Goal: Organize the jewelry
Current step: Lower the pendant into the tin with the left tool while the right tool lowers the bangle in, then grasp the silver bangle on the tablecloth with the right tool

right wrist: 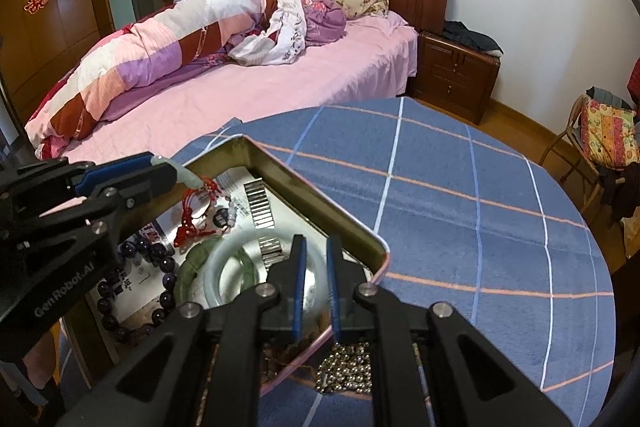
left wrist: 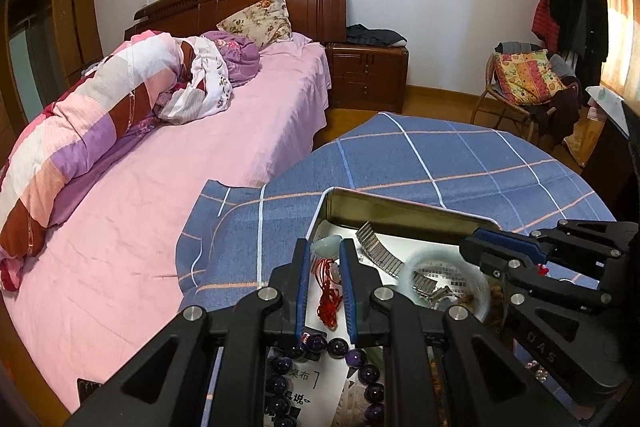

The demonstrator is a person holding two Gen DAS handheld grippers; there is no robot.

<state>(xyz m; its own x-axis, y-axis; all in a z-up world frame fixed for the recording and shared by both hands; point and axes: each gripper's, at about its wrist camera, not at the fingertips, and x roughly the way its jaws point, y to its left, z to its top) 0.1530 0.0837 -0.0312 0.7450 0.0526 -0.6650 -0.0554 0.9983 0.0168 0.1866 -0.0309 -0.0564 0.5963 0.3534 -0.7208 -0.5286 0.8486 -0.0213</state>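
Note:
My left gripper [left wrist: 326,247] is shut on a pale green jade pendant [left wrist: 329,244], whose red cord and tassel [left wrist: 330,301] hang down over an open gold-lined tin [left wrist: 400,205]. In the tin lie a silver watch band [left wrist: 378,247], a pale jade bangle [right wrist: 224,259], a green bangle [right wrist: 192,269] and a purple bead bracelet [left wrist: 338,347]. My right gripper [right wrist: 316,245] reaches over the tin's near right corner, beside the pale bangle. Its fingers [right wrist: 298,267] leave only a narrow gap, with nothing clearly gripped. The right wrist view shows the left gripper [right wrist: 172,169] with the pendant [right wrist: 188,179] at its tip.
The tin sits on a round table with a blue checked cloth [right wrist: 460,207]. A silver bead chain [right wrist: 348,367] lies on the cloth by the tin. A pink bed [left wrist: 160,167] with rolled quilts is left, a nightstand [left wrist: 368,75] behind, a chair [left wrist: 524,83] at right.

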